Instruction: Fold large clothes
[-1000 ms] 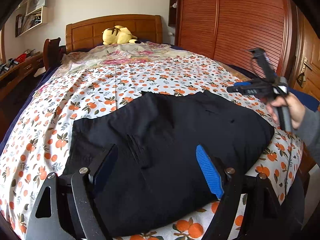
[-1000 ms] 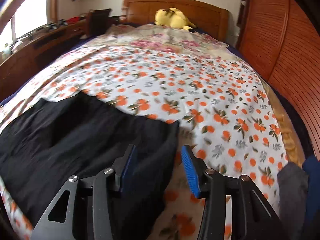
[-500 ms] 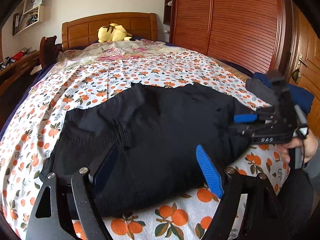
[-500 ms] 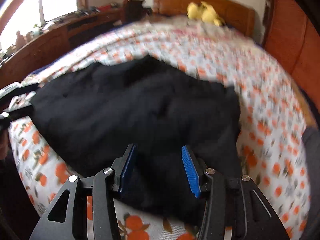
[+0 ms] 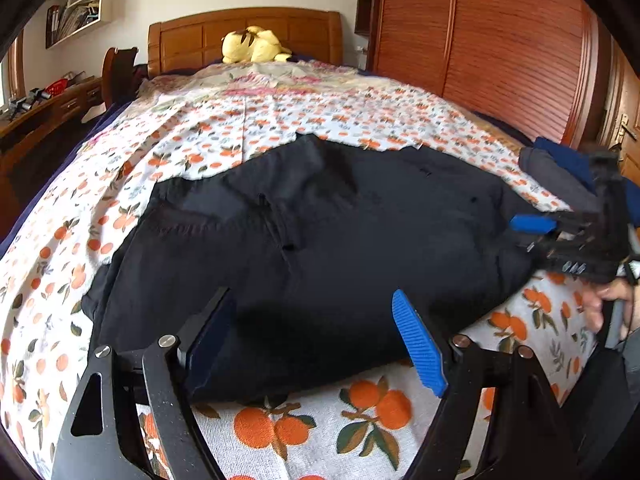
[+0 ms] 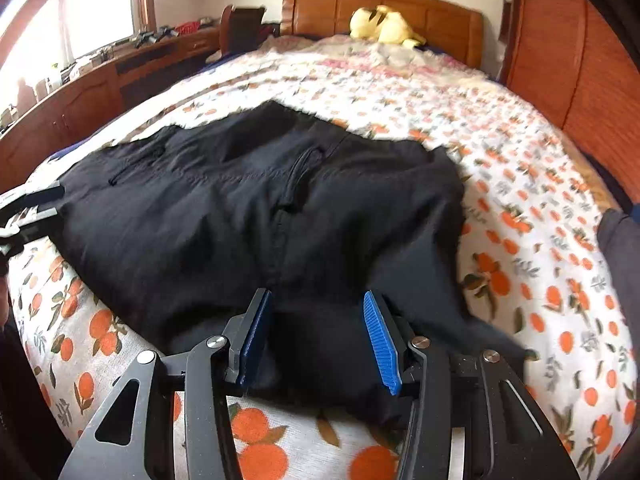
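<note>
At the near end of the bed [image 5: 280, 120], on its orange-print cover [image 6: 540, 220], lies the black garment [image 5: 320, 240], spread wide and mostly flat. It looks like trousers or shorts: a fly seam and a pocket slit run down the middle, and the cloth is matte with soft ridges and one rumpled edge toward the right. Its near hem sits close to the bed's edge, probably so both hem corners can be reached from the foot of the bed.

Left hand-held gripper [image 5: 320, 344]: jaws wide apart, nothing between the pads, poised over the near-left hem. Right hand-held gripper [image 6: 318, 340]: jaws partly apart, unclenched, cloth beneath but not pinched.

Beyond: folded dark and blue clothes [image 5: 560, 172] at the right edge; a yellow plush toy [image 5: 252, 46] by the headboard.
</note>
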Action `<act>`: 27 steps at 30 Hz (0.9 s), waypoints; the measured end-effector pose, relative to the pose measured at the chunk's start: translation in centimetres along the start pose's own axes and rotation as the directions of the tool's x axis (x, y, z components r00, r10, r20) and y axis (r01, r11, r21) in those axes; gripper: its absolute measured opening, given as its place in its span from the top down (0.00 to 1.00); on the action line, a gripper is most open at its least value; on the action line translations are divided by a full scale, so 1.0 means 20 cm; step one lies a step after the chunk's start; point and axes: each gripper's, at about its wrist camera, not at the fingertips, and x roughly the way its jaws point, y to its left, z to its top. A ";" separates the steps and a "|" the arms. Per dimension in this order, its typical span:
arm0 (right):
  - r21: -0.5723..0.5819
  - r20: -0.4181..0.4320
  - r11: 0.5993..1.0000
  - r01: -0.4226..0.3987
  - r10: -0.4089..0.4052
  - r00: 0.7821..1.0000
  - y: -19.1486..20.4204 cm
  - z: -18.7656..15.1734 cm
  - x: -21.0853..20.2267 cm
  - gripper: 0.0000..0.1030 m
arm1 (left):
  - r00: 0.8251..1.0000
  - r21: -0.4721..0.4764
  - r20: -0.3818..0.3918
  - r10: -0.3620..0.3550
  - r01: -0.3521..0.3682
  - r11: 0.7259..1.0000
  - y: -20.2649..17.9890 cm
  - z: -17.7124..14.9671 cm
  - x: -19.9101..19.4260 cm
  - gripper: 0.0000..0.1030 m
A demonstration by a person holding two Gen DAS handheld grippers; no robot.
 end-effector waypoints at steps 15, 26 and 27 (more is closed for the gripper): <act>-0.001 -0.072 0.998 0.061 -0.061 0.996 -0.07 -0.10 0.06 0.52 | 0.997 0.006 -0.077 0.020 -0.019 1.000 -0.01 -0.03 0.09 0.21; 0.076 0.009 0.995 0.057 -0.057 0.998 -0.14 -0.10 -0.06 0.52 | 0.997 0.009 -0.078 0.022 -0.022 1.000 -0.01 -0.03 0.10 0.21; 0.091 0.015 0.994 0.058 -0.060 0.998 -0.15 -0.11 -0.08 0.52 | 0.997 0.011 -0.078 0.023 -0.022 1.000 -0.01 -0.03 0.10 0.21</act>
